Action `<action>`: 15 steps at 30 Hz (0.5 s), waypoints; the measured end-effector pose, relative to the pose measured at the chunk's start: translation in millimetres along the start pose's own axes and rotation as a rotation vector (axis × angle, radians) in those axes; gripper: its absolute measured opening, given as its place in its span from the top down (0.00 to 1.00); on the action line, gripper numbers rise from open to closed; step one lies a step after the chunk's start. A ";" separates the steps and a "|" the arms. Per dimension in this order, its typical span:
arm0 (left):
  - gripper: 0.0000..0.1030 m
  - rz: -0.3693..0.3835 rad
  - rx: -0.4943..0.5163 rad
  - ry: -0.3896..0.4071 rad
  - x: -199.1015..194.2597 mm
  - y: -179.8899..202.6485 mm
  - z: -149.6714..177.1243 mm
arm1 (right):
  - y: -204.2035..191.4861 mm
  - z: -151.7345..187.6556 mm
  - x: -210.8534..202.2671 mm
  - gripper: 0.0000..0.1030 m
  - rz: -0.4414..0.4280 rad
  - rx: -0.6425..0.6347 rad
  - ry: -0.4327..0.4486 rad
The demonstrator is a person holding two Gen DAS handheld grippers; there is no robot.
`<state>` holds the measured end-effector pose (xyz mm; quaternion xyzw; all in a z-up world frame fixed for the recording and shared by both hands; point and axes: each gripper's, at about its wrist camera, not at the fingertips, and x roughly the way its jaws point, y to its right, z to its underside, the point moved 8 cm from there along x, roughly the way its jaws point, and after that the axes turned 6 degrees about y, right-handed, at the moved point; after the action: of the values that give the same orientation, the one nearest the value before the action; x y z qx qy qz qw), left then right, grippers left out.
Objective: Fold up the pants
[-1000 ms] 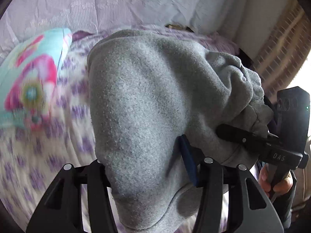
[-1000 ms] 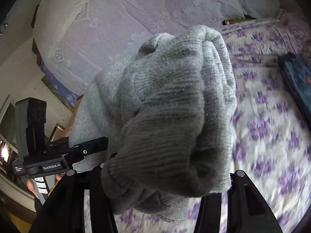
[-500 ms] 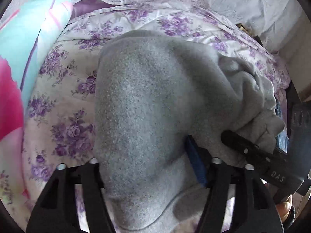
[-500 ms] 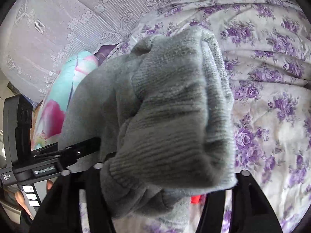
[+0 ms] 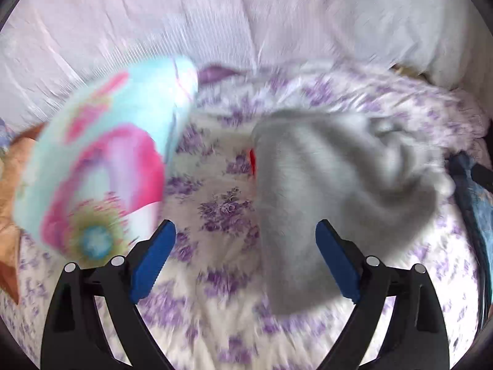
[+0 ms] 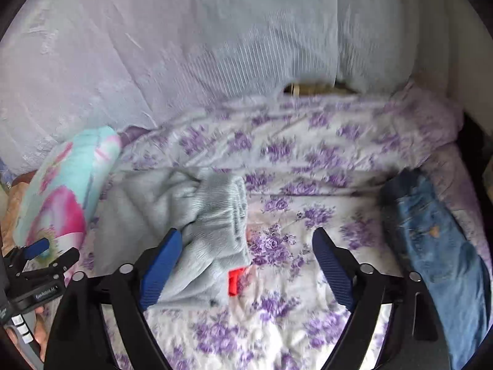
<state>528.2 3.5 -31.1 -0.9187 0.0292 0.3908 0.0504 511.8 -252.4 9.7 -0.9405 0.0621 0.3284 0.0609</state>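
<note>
Pants (image 6: 191, 231) btwn open tools, ungripped

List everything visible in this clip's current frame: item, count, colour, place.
Grey knit sweatpants: one, grey, bunched on the bed, left of centre.
Red tag: one, red, at the sweatpants' edge.
Blue denim jeans: one, blue, on the bed's right side.
Turquoise-and-pink cushion: one, turquoise with pink, far left.
Purple floral bedsheet: one, white with purple flowers, under everything.
Pale lilac fabric: lilac, behind the bed.
Left gripper: fingers blue, open.
Right gripper: fingers blue, open.
</note>
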 end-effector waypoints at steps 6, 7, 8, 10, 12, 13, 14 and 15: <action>0.05 -0.116 0.044 0.183 -135.3 18.0 65.4 | -22.8 70.0 -105.9 0.04 0.036 -0.136 0.121; 0.05 -0.121 0.037 0.191 -150.1 19.2 81.9 | -24.9 91.1 -114.0 0.04 0.034 -0.148 0.106; 0.05 -0.114 0.024 0.200 -161.4 20.8 95.9 | -25.9 104.7 -120.1 0.04 0.024 -0.143 0.093; 0.05 -0.072 -0.014 0.228 -177.8 20.2 120.4 | -25.1 132.7 -125.7 0.04 -0.012 -0.108 0.064; 0.05 -0.061 -0.031 0.236 -179.6 18.8 133.9 | -19.7 150.2 -130.3 0.04 -0.012 -0.079 0.049; 0.05 -0.068 -0.026 0.238 -179.1 18.2 137.0 | -15.5 155.0 -128.4 0.04 0.007 -0.067 0.051; 0.05 -0.075 -0.020 0.244 -178.0 18.0 138.4 | -11.9 156.9 -126.7 0.04 0.021 -0.054 0.058; 0.05 -0.077 -0.018 0.250 -178.1 19.5 139.9 | -10.9 160.5 -127.9 0.04 0.022 -0.043 0.069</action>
<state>302.9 2.8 -0.5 -0.9611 -0.0038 0.2710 0.0529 316.3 -206.9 -34.3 -0.9517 0.0674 0.2975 0.0350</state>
